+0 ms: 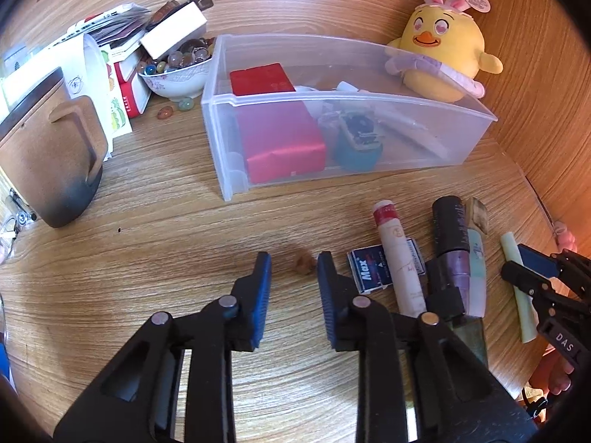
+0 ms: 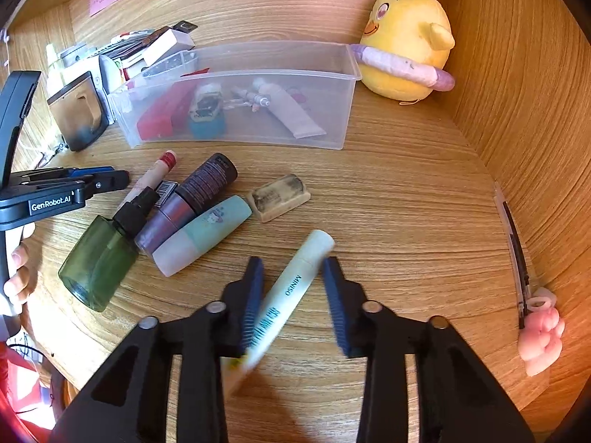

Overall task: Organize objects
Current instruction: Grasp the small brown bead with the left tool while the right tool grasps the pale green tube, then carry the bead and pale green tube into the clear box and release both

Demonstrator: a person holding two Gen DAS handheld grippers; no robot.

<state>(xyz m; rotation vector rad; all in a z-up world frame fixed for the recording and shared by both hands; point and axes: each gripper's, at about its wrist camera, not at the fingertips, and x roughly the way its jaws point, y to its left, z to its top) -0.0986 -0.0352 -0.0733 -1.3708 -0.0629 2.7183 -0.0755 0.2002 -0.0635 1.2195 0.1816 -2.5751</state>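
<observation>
A clear plastic bin (image 1: 406,99) (image 2: 236,74) holds a red box (image 1: 280,140), a teal item and a white tube (image 2: 291,110). In front of it lie a red-capped tube (image 1: 399,254), a purple-black bottle (image 2: 192,203), a mint bottle (image 2: 203,236), a green bottle (image 2: 99,258), a blue Max box (image 1: 369,269) and an eraser (image 2: 279,195). My right gripper (image 2: 293,288) is open, its jaws on either side of a pale MINISO tube (image 2: 291,288) lying on the desk. My left gripper (image 1: 293,288) is open and empty over bare wood.
A yellow chick plush (image 1: 443,55) (image 2: 406,37) stands behind the bin at the right. A brown mug (image 1: 48,158), a bowl of marbles (image 1: 177,70) and stacked boxes sit at the left. A wooden side wall (image 2: 535,110) bounds the right, with a pink-ended pen (image 2: 517,258) beside it.
</observation>
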